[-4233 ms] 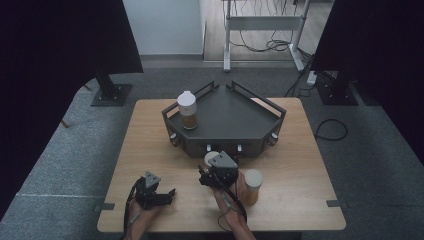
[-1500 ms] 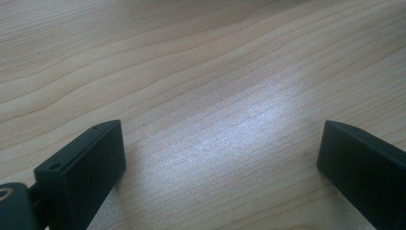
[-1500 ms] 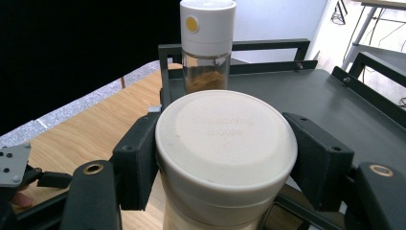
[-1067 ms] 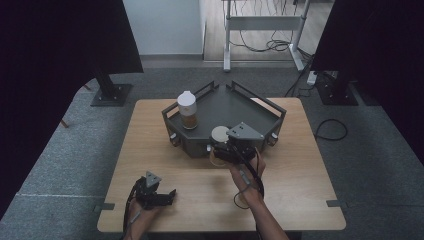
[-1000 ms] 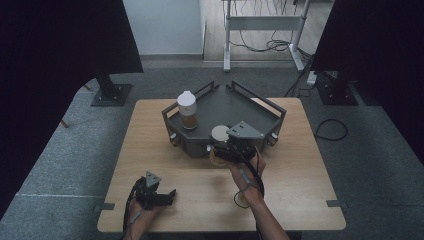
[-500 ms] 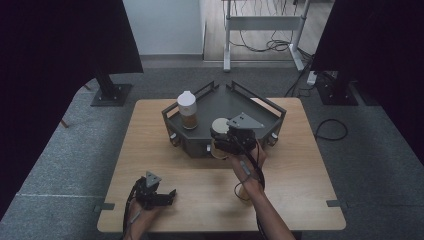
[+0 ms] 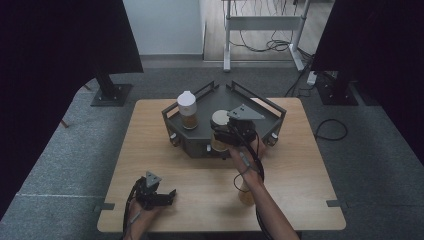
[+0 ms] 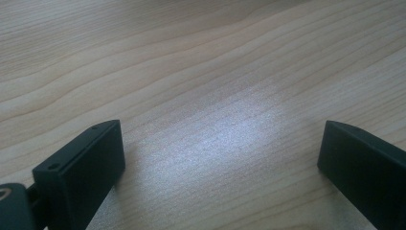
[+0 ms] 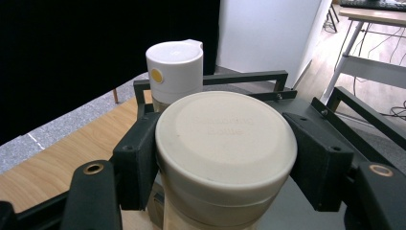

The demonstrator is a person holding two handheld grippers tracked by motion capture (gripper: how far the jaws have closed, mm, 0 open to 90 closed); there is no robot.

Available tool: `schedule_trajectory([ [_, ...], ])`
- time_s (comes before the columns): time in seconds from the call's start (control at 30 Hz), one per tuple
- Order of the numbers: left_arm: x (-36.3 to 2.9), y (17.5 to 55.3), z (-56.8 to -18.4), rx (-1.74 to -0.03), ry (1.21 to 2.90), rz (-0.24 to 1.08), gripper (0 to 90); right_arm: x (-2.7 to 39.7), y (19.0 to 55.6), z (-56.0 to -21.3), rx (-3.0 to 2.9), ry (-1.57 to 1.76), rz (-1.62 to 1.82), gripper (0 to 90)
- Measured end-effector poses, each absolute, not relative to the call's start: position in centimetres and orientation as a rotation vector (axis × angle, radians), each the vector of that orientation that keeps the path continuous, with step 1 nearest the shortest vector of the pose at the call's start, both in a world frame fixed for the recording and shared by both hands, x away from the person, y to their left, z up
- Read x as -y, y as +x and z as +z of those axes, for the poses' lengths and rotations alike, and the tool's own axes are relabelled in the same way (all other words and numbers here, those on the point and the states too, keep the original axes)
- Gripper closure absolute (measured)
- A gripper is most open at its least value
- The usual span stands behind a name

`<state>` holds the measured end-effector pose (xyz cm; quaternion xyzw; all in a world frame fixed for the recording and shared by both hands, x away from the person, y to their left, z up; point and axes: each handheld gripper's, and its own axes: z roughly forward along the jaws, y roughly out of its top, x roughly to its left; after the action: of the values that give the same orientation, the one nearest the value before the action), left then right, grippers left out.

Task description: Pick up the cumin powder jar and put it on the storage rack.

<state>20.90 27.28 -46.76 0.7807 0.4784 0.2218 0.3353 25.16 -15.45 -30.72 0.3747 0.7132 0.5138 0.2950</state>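
Grey carpeted room, black curtains at nine and three o'clock. Pale wood-grain surface (image 7: 300, 165). Dark angular metal tray (image 7: 265, 107) at twelve. Round, smooth cream-lidded jar (image 9: 225, 153) upright, axis vertical, over tray's front edge, pinched by right tool (image 9: 225, 158). Left tool (image 8: 218, 158) spread at seven.

The held jar's (image 9: 225, 158) base runs off the right gripper view's bottom edge; it hides the lower part of the white-capped bottle (image 9: 174, 72); the lid's embossed lettering is unreadable.
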Motion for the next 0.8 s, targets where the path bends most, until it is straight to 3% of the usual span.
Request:
schedule_trajectory([
  [0.8,-27.3,20.9,-46.7,-1.247,2.039,0.579,1.6,14.9,28.7,-30.2,-1.856,1.029,1.32,32.7],
])
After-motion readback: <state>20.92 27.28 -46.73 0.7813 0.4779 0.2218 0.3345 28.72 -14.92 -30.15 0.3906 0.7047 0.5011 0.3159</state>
